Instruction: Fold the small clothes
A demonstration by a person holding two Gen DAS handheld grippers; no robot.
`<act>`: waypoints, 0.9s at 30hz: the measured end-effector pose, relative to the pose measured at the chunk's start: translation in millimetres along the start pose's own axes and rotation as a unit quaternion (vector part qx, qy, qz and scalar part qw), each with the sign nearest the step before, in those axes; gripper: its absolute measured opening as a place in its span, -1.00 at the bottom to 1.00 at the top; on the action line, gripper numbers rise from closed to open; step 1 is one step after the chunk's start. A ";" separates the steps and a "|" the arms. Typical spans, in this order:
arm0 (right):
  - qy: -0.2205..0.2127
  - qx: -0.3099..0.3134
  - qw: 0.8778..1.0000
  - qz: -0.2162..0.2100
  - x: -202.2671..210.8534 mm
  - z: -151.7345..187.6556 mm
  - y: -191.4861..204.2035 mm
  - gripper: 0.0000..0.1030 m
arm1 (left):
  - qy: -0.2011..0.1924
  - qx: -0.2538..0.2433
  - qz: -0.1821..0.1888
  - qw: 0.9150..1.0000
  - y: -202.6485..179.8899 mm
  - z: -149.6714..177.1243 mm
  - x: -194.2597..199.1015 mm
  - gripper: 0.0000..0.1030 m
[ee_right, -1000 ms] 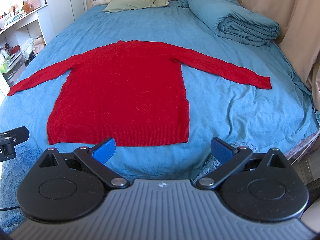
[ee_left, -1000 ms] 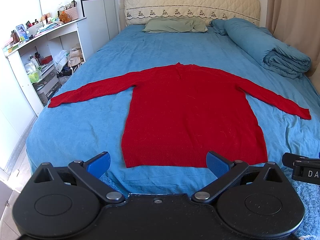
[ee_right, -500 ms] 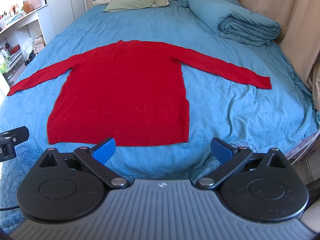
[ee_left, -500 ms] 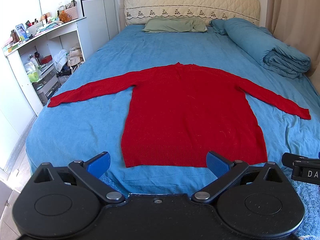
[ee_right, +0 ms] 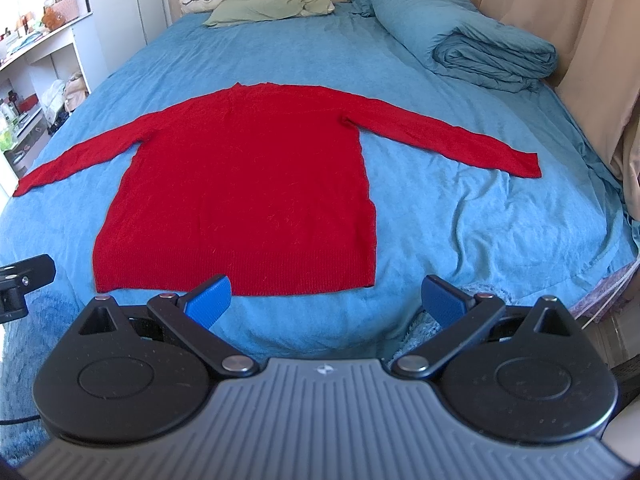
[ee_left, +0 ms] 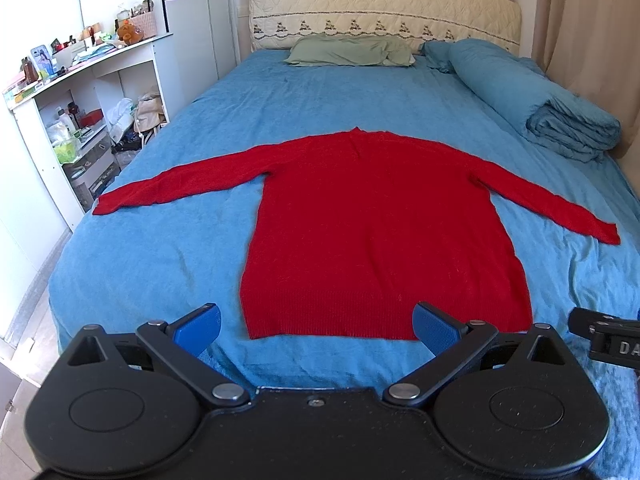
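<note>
A red long-sleeved sweater point(ee_left: 380, 224) point(ee_right: 248, 196) lies flat on the blue bed, both sleeves spread out sideways and its hem toward me. My left gripper point(ee_left: 316, 326) hovers open just short of the hem, nothing between its blue pads. My right gripper point(ee_right: 326, 300) is open too, near the hem's right corner, holding nothing. Part of the right gripper's body point(ee_left: 608, 340) shows at the right edge of the left wrist view. The left gripper's body point(ee_right: 24, 284) shows at the left edge of the right wrist view.
A rolled blue duvet point(ee_left: 532, 100) point(ee_right: 480, 48) lies along the bed's right side, a green pillow point(ee_left: 348, 52) by the headboard point(ee_left: 384, 8). White shelves with clutter point(ee_left: 76, 120) stand left of the bed. Beige curtains point(ee_right: 560, 20) hang at the right.
</note>
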State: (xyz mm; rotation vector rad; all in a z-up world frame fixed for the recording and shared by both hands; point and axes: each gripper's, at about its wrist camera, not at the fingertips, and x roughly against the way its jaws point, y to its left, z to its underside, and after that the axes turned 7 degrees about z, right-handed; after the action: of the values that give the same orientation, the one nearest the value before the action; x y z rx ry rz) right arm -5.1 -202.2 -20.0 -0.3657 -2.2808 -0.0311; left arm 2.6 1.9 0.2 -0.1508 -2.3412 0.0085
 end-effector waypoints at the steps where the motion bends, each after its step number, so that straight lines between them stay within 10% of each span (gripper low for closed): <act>1: 0.000 -0.002 1.000 0.000 -0.2 -0.7 -2.6 1.00 | -0.002 0.002 0.001 1.000 0.0 -3.4 -2.4 1.00; 13: -0.017 -0.119 0.992 0.026 -72.2 -53.1 -81.1 1.00 | -0.039 -0.015 0.078 0.996 -32.2 -93.4 -86.3 1.00; 27: -0.051 -0.214 0.969 0.112 -230.4 -114.0 -211.3 1.00 | 0.027 -0.045 0.119 0.991 -117.4 -195.1 -293.3 1.00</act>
State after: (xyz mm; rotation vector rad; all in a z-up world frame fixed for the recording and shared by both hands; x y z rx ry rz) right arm 165.9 -478.5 -92.1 -0.8653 -2.3100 -0.4026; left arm 332.4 -155.2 -66.0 -0.4691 -2.2574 0.0169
